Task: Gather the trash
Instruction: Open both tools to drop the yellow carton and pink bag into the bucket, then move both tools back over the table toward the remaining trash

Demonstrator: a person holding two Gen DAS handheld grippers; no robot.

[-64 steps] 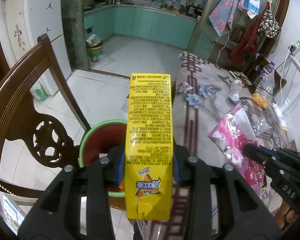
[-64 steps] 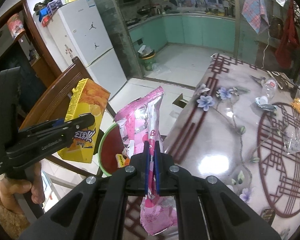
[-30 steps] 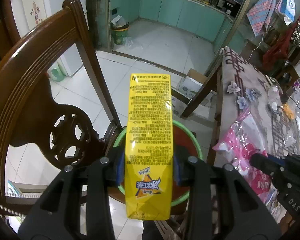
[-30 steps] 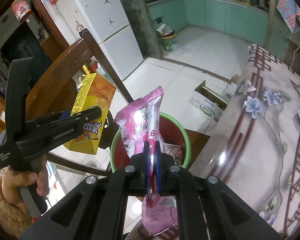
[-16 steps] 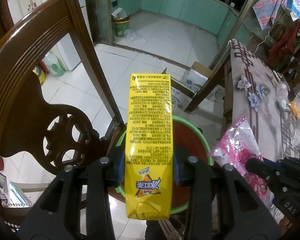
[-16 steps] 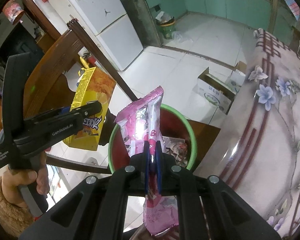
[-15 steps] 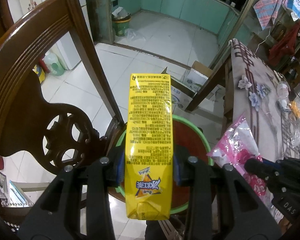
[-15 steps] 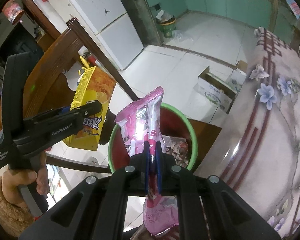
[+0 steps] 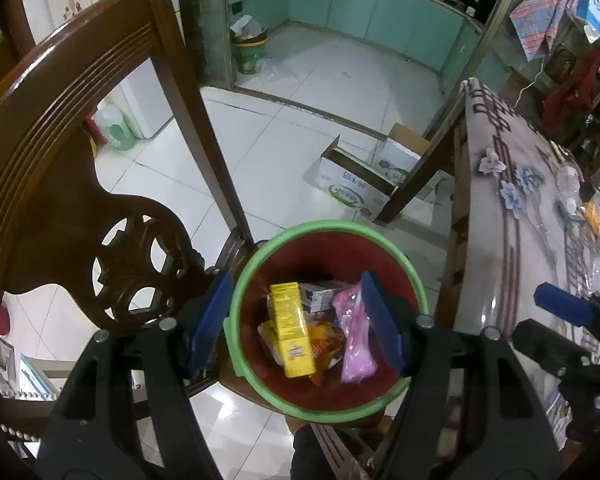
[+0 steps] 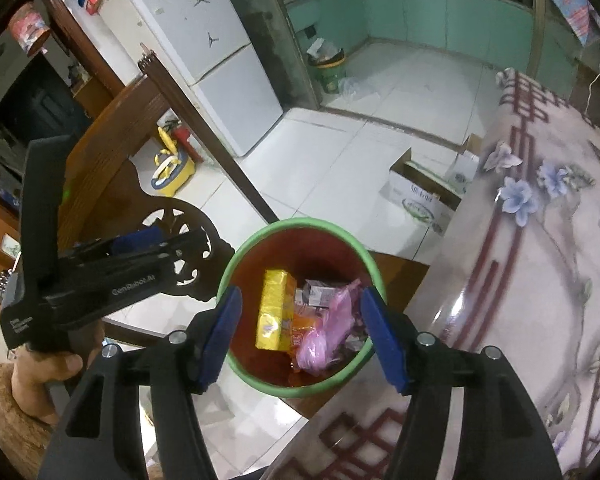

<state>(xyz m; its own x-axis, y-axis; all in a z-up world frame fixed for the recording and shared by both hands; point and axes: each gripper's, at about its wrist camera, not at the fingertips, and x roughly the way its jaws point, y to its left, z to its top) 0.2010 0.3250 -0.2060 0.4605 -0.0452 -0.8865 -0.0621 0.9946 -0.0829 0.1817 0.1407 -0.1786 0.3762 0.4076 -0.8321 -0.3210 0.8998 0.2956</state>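
Observation:
A red bin with a green rim (image 9: 260, 246) (image 10: 236, 256) stands on a chair seat beside the table. Inside lie a yellow snack box (image 9: 292, 330) (image 10: 271, 312), a pink wrapper (image 9: 356, 340) (image 10: 328, 332) and other wrappers. My left gripper (image 9: 296, 320) is open and empty above the bin. My right gripper (image 10: 302, 328) is open and empty above the bin too; its blue-tipped finger shows at the right of the left wrist view (image 9: 560, 308). The left gripper's body shows in the right wrist view (image 10: 112, 276).
A carved wooden chair back (image 9: 80, 152) rises left of the bin. The table with a flowered cloth (image 9: 512, 240) (image 10: 540, 240) is on the right, with small litter at its far end (image 9: 592, 216). An open cardboard box (image 9: 360, 184) sits on the white tiled floor.
Both grippers have opened. The yellow box and the pink wrapper have dropped out of them into the bin.

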